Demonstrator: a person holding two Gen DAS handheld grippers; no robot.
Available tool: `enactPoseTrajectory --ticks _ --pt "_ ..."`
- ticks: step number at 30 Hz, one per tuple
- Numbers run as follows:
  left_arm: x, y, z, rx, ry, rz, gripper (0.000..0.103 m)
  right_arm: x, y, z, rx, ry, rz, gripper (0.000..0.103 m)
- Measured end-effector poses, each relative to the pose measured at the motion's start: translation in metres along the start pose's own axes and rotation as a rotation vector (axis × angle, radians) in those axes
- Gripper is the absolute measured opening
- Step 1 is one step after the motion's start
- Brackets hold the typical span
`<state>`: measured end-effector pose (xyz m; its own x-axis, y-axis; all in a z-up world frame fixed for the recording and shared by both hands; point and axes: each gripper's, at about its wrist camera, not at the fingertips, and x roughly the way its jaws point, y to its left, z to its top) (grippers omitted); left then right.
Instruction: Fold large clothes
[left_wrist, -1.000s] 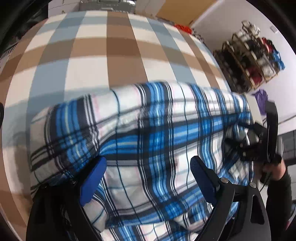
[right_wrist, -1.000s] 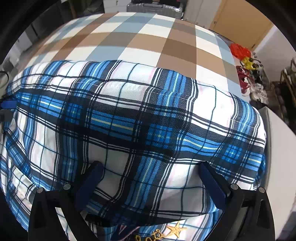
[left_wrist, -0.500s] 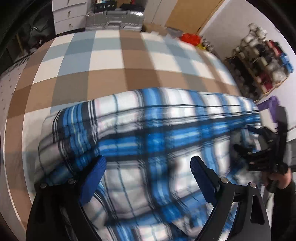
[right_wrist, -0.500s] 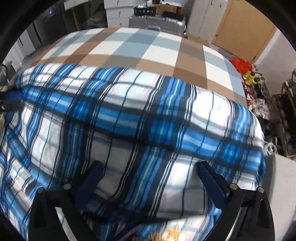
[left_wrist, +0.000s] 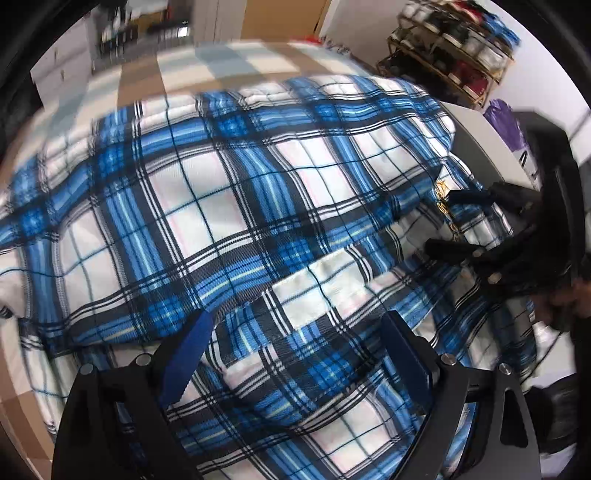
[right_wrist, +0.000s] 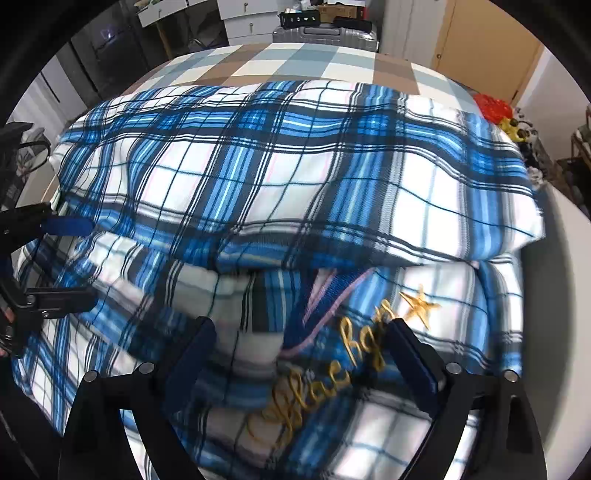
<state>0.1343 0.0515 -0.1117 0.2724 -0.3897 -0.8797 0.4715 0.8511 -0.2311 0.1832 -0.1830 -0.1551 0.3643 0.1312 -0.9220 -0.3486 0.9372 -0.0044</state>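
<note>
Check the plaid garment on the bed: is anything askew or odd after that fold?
Slightly. The folded-over top layer of the plaid garment lies slanted, its lower edge running diagonally and leaving the gold embroidery exposed. Both claws, left and right, are open above it. Nothing looks damaged.

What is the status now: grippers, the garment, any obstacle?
Left gripper and right gripper both open, holding nothing. Blue plaid garment lies folded over itself on the checked bed cover. Nothing in the way.
</note>
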Motion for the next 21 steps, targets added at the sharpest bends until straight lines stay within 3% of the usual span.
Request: enactPoseTrajectory --ticks 3,5,8,12,14,18,21 --pt "-0.002 -0.004 -0.006 0.047 0.022 0.051 0.089 -0.029 0.004 0.008 -0.004 -0.078 0.0 0.095" --pt "-0.01 -0.008 -0.002 0.033 0.008 0.033 0.089 -0.041 0.005 0.02 0.011 -0.113 -0.021 0.095" --pt "-0.046 0.008 0.015 -0.019 -0.096 -0.015 0.089 -0.042 0.003 0.047 0.016 -0.119 -0.043 0.095" --pt "-0.064 0.044 0.04 -0.102 -0.174 0.034 0.09 -0.024 -0.014 0.075 0.037 -0.081 -0.041 0.095" --pt "-0.051 0.069 0.044 -0.161 -0.131 0.045 0.09 -0.007 -0.031 0.08 0.073 -0.048 -0.03 0.095" --pt "-0.015 0.098 0.018 -0.253 0.014 -0.005 0.09 0.026 -0.058 0.068 0.084 0.044 -0.028 0.098" --pt "-0.007 0.097 0.004 -0.203 -0.011 -0.001 0.09 0.026 -0.055 0.051 -0.024 0.028 -0.037 0.1"
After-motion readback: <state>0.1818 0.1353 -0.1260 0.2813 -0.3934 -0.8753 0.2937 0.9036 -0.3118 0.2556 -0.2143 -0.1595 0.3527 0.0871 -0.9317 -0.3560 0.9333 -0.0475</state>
